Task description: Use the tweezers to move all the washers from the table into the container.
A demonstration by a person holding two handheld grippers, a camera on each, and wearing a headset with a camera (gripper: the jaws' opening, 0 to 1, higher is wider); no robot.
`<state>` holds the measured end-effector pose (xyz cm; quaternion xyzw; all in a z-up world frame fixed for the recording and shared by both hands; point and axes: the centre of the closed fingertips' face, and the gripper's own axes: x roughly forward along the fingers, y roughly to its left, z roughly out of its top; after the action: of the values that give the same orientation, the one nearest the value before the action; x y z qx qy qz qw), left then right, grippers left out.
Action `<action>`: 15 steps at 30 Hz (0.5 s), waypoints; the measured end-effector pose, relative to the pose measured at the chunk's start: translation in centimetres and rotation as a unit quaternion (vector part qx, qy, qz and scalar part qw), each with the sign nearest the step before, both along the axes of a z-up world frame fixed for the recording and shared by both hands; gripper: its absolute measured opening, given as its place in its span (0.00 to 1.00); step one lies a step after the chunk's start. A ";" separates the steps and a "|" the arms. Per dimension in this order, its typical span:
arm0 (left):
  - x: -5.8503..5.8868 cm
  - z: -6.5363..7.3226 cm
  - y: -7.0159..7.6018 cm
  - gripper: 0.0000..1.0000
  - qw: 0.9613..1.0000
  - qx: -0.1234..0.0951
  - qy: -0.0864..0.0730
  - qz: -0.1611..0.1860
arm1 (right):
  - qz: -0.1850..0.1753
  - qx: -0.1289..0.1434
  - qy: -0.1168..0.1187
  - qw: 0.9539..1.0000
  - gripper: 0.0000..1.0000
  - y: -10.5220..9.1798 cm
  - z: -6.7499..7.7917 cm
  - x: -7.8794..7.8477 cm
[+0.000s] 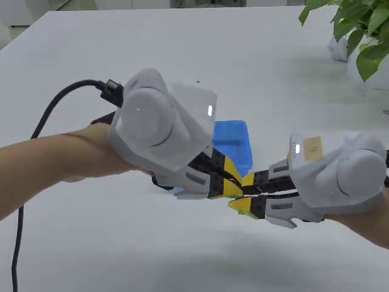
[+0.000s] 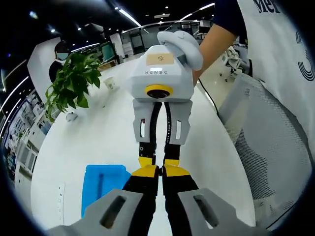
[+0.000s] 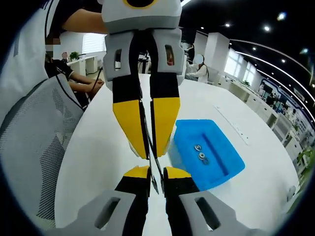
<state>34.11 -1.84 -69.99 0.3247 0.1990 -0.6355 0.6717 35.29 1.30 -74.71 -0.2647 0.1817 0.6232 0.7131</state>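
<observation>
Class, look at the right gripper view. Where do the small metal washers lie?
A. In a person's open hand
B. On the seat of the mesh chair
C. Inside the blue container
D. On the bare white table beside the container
C: in the right gripper view the washers lie together on the floor of one compartment of the blue container, inside its raised rim.

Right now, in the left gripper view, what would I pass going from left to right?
plant → blue container → right claw → mesh chair back
</observation>
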 end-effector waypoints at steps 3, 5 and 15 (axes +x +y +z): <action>-0.1 -0.4 0.0 0.07 1.000 0.001 0.002 0.002 | -0.002 0.001 0.006 1.000 0.11 0.0 -0.5 -0.1; -0.1 -0.7 0.0 0.07 1.000 0.002 0.003 0.003 | -0.004 0.001 0.010 1.000 0.11 0.0 -0.8 -0.1; 1.4 -1.8 0.6 0.07 1.000 0.019 -0.002 0.011 | -0.024 0.013 0.024 0.999 0.11 0.5 -1.7 1.2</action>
<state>35.49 -1.20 -71.77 0.3361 0.2135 -0.6236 0.6728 36.49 1.82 -76.45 -0.2362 0.1971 0.6145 0.7265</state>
